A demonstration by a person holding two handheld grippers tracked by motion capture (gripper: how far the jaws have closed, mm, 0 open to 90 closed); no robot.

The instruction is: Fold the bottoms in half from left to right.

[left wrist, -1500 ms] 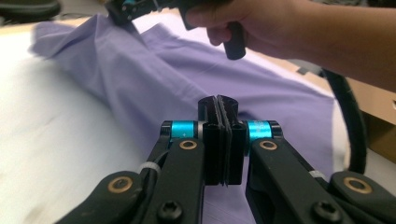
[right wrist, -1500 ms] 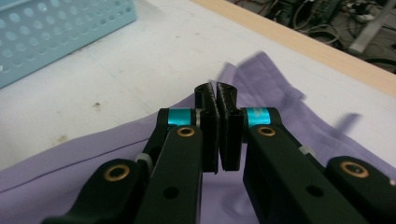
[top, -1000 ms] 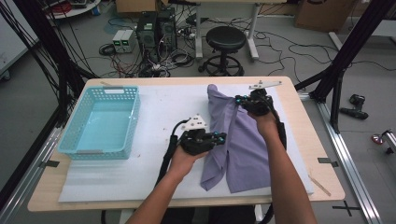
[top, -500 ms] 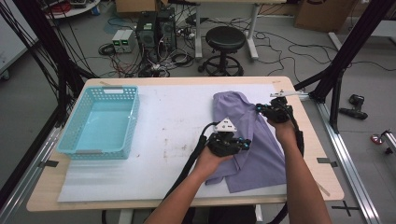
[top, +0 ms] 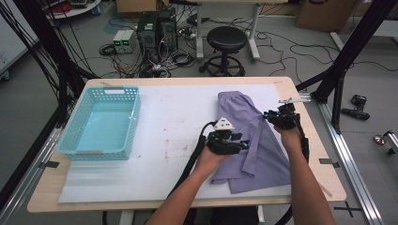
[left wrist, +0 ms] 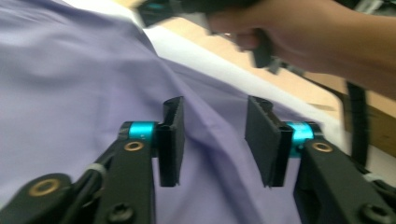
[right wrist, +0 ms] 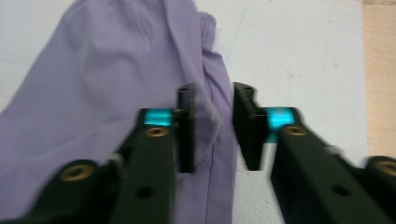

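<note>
Far to my left the blue basket (top: 104,123) sat on the white mat (top: 178,117), well apart from the work. My left claw (top: 241,143) hung over the near-left part of the purple garment (top: 258,150), which lay spread on the right half of the mat, its elastic waist end toward the far side and its hem toward me. That claw's jaws had just been opening; in the left gripper view my left claw (left wrist: 212,140) stood parted with cloth (left wrist: 84,84) under the gap, the pads pressing on nothing. My right claw (top: 270,115) sat at the garment's far-right edge, and its jaws had also just been opening; in the right gripper view my right claw (right wrist: 212,128) stood apart over the seam at the cloth's edge (right wrist: 215,135), with a small ridge of fabric rising between the pads, not pinched.

I judged the risks this way: the fabric looked thin and slack, so a bite taken too shallow could catch one layer and drag the fold crooked. The right edge lay near the mat's side, so a careless pull could slide the garment toward the table's rim
</note>
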